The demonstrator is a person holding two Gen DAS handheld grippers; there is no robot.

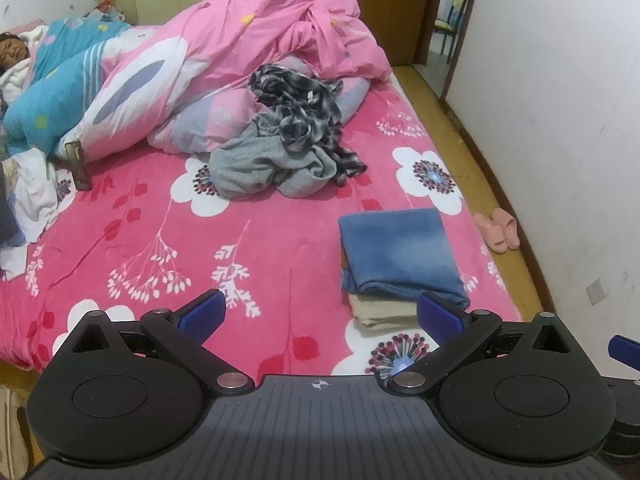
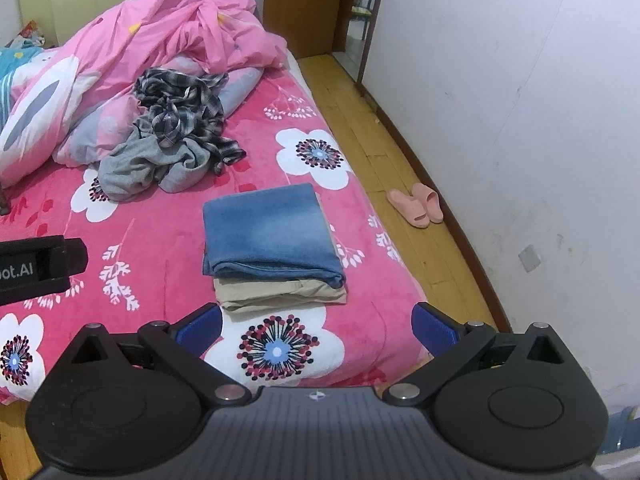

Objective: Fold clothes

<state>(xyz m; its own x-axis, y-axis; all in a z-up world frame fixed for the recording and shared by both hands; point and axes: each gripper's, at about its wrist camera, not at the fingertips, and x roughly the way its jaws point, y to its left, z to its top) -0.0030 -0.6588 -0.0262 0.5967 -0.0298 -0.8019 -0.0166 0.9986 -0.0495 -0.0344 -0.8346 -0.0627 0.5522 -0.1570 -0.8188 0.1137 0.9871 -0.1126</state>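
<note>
Left gripper (image 1: 320, 312): fingers spread wide, nothing between them, hovering above the near edge of the bed (image 1: 168, 240).
Right gripper (image 2: 316, 326): fingers likewise apart and empty, held over the same near edge, just short of the folded stack.
Landmark, folded stack (image 2: 272, 240): a blue garment squared off on top of a beige one (image 2: 280, 294), resting flat on the pink floral cover; its long axis runs away from the grippers, up the bed.
Stack relative to grippers: dead ahead of the right gripper and close; ahead and to the right of the left gripper (image 1: 400, 256).
Unfolded pile: a grey garment (image 1: 260, 164) with a black-and-white plaid shirt (image 1: 300, 112) crumpled over it, lying beyond the stack and to its left, against the bunched pink duvet (image 1: 248, 48).
Pile's axis: roughly diagonal, plaid end farther up, grey end nearer; the crumpling makes this hard to call.
Nearer hand: the left gripper probably has the straighter line to the grey garment, which lies almost directly ahead of it.
Judged next step: reach past the stack to draw one garment onto the open cover left of it.
Beyond the stack's right: pink slippers (image 2: 418, 204) on the wooden floor.
</note>
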